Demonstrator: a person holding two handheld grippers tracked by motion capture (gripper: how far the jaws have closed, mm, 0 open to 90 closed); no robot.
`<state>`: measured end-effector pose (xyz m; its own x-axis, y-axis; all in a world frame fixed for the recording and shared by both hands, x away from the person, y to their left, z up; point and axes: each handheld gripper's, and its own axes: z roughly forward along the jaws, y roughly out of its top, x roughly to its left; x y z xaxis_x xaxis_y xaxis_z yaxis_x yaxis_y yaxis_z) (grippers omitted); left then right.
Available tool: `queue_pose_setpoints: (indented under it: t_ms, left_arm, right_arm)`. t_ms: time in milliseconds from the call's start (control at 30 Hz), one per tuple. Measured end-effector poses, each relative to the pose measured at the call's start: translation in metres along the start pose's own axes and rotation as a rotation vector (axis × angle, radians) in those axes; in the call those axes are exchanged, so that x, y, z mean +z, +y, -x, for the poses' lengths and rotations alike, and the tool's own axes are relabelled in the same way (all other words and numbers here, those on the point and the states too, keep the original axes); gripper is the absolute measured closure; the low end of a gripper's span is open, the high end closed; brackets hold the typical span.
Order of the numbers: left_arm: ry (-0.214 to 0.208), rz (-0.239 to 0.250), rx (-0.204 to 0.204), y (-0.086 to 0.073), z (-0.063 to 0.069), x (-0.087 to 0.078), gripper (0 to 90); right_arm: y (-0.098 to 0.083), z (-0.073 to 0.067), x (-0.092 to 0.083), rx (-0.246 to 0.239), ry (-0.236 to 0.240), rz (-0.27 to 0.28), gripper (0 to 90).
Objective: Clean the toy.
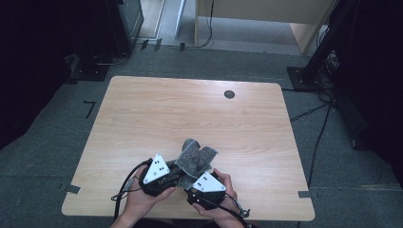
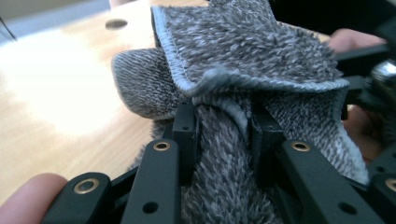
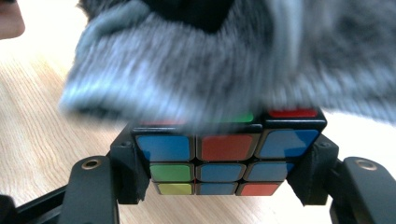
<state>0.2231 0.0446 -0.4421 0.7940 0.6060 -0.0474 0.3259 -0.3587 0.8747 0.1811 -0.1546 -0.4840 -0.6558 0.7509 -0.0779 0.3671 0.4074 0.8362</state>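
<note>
Wooden table [image 1: 142,114] lies bare across its far half and along both the left and right sides, with only a small dark round hole [image 1: 229,94] near the far edge; all the work sits close to the near edge, just beyond the person's 2 hands. Left gripper [image 1: 177,175] has its 2 jaws drawn together and clamped on a bunched fold of the grey cloth [image 1: 196,158], the pile squeezed between the pads in the left gripper view. Right gripper [image 1: 194,184] has its jaws standing partly apart and pressed on the 2 opposite sides of a puzzle cube [image 3: 224,161], holding it. That cube shows blue, red, green and yellow stickers in rows of 3 on a black frame. Cloth is fluffy with a stitched hem, rumpled, and drapes over the top of the cube, touching it.
</note>
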Motion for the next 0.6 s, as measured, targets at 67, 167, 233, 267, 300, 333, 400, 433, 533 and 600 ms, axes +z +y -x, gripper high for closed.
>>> queue_pose_setpoints:
  t_ms: [67,167,233,267,300,333,400,433,533,600]
  left_arm:
    - [0.016,-0.003,-0.025,0.0,-0.005,-0.002,70.4]
    - [-0.034,0.027,0.02,0.004,0.009,-0.005,70.0]
    - [0.031,0.012,0.104,0.006,0.021,-0.003,69.7]
    - [0.043,0.006,0.121,0.007,0.023,-0.002,69.6]
    - [0.039,0.002,0.1,0.006,0.02,0.0,69.6]
    - [0.041,-0.007,0.078,0.005,0.015,0.0,69.4]
    - [0.079,-0.02,0.049,0.002,0.005,-0.001,69.4]
    - [0.081,-0.025,0.033,0.002,0.002,-0.002,69.5]
    - [0.01,0.009,0.045,0.004,0.008,-0.006,69.4]
    - [0.029,0.001,0.104,0.006,0.019,-0.003,69.1]
  right_arm:
    - [0.0,-0.001,0.001,0.002,0.004,0.001,34.7]
    - [0.002,-0.002,0.0,0.003,0.018,0.021,34.7]
    - [0.002,-0.002,0.0,0.002,0.018,0.021,34.7]
    - [0.002,-0.001,-0.001,0.007,0.007,0.013,34.7]
    - [0.002,-0.001,-0.001,0.007,0.007,0.013,34.7]
    - [0.002,-0.001,-0.001,0.009,0.007,0.01,34.7]
    - [0.001,-0.001,0.0,-0.007,0.0,-0.001,34.7]
    - [0.0,-0.001,0.001,-0.005,0.002,-0.004,34.7]
    - [0.002,-0.003,0.001,0.003,0.019,0.015,34.7]
    - [0.003,-0.003,0.001,0.0,0.018,0.019,34.7]
